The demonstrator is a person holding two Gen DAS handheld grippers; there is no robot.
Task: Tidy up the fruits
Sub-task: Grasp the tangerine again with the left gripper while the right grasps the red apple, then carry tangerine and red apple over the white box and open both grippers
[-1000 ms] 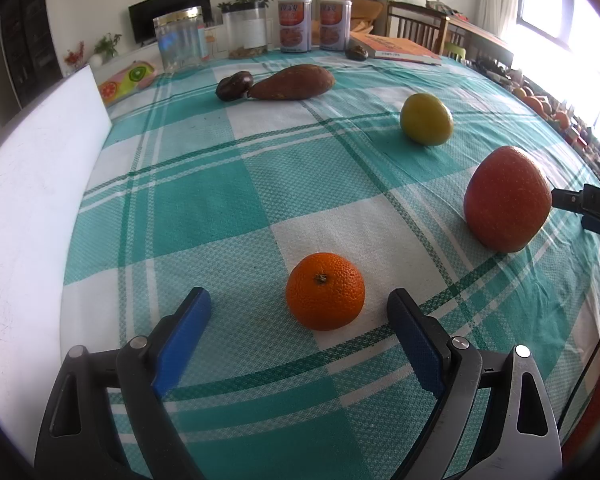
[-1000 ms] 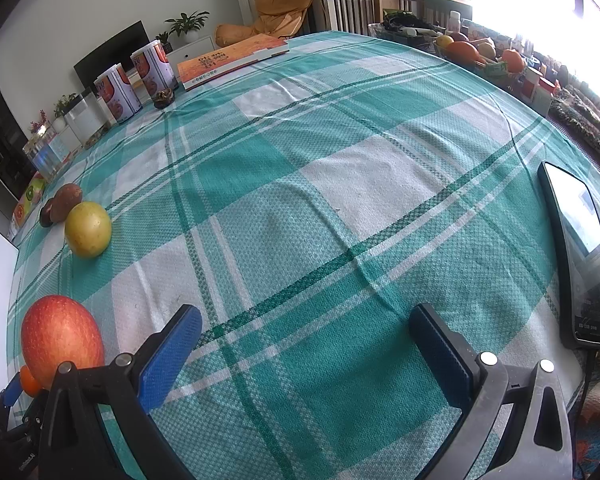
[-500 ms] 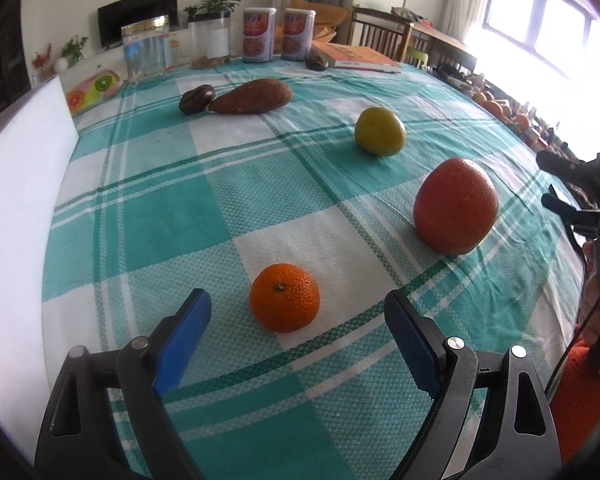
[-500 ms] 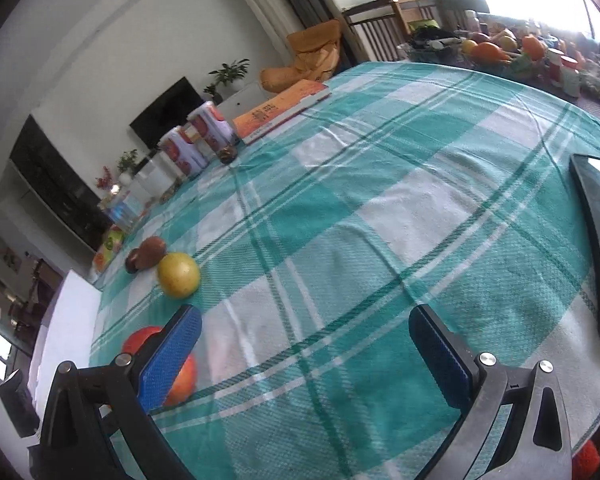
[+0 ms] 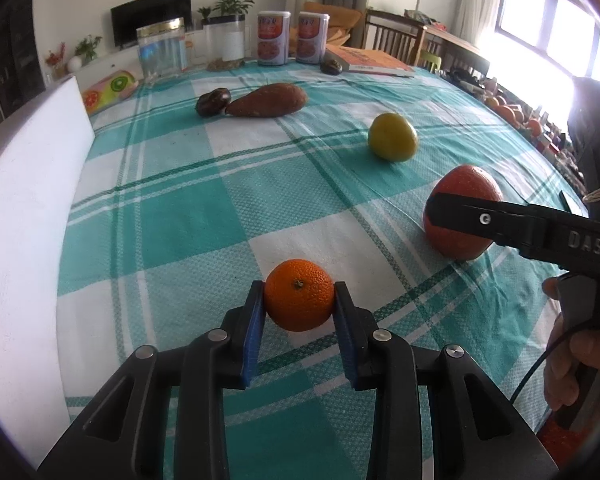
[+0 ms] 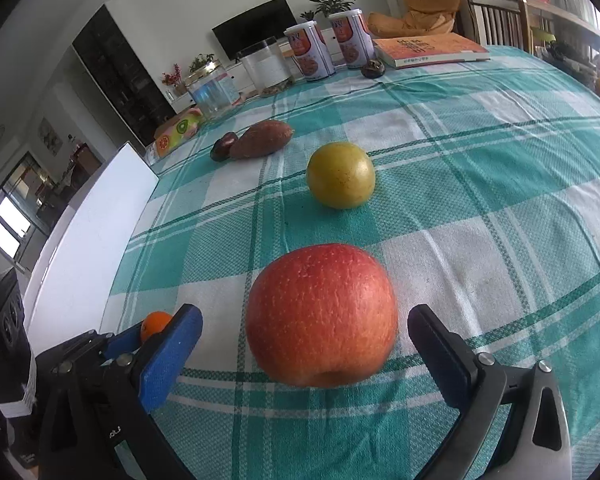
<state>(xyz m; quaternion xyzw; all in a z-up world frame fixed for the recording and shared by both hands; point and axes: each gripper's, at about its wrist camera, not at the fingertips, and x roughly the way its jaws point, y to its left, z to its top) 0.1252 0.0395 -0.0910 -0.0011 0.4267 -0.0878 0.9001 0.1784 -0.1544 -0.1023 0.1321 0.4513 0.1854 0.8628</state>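
A small orange (image 5: 299,295) rests on the green checked tablecloth (image 5: 180,220), and my left gripper (image 5: 299,302) is shut on it, a blue pad pressing each side. A big red apple (image 6: 320,316) stands to its right. My right gripper (image 6: 304,314) straddles the apple and its jaws are closing, with a gap showing on both sides. In the left wrist view one black finger (image 5: 480,218) of the right gripper crosses the front of the apple (image 5: 466,182). The right wrist view shows the orange (image 6: 156,322) in the left gripper at lower left.
Behind the apple lie a yellow fruit (image 6: 340,176), a sweet potato (image 6: 262,139) and a dark fruit (image 6: 222,147). A white board (image 5: 28,184) lines the table's left edge. Cans (image 5: 273,38), jars and a book (image 5: 366,63) stand at the back. A hand (image 5: 572,360) holds the right gripper.
The left jaws have shut on the orange. The right gripper has swung left from open cloth to the red apple, and its jaws have narrowed around it.
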